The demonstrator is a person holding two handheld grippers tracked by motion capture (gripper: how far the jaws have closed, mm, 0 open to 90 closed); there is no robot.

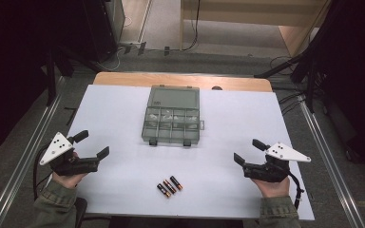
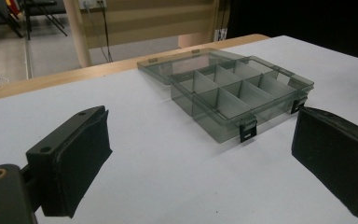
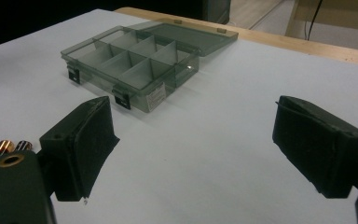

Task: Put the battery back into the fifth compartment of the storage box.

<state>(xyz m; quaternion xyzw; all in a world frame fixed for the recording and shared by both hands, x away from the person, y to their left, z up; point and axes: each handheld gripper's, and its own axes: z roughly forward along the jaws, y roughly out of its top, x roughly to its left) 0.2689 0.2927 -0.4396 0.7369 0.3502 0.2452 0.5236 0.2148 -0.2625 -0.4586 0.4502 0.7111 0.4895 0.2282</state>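
Standing at the table's near side, I note three batteries (image 1: 169,185) lying side by side on the white table (image 1: 119,118), just in front of the organiser box (image 1: 172,121) and well apart from it, roughly midway between the two grippers. The box is smoky clear plastic, lid folded flat back, its compartments open upward. Left gripper (image 1: 95,145), out to the left of the batteries, has its jaws spread wide with nothing between them; right gripper (image 1: 247,151), to the right of the batteries, likewise stands spread and empty, its pads (image 3: 86,144) clear of the tabletop. In my judgement the batteries are small, rigid and dense for their size, with smooth cylindrical casings that will roll or squirt out of a careless pinch. Best hold looks to be across the middle of one barrel, pads square to its length, taking the outermost cell first so the neighbours are not nudged. The box seems light and may slide if bumped
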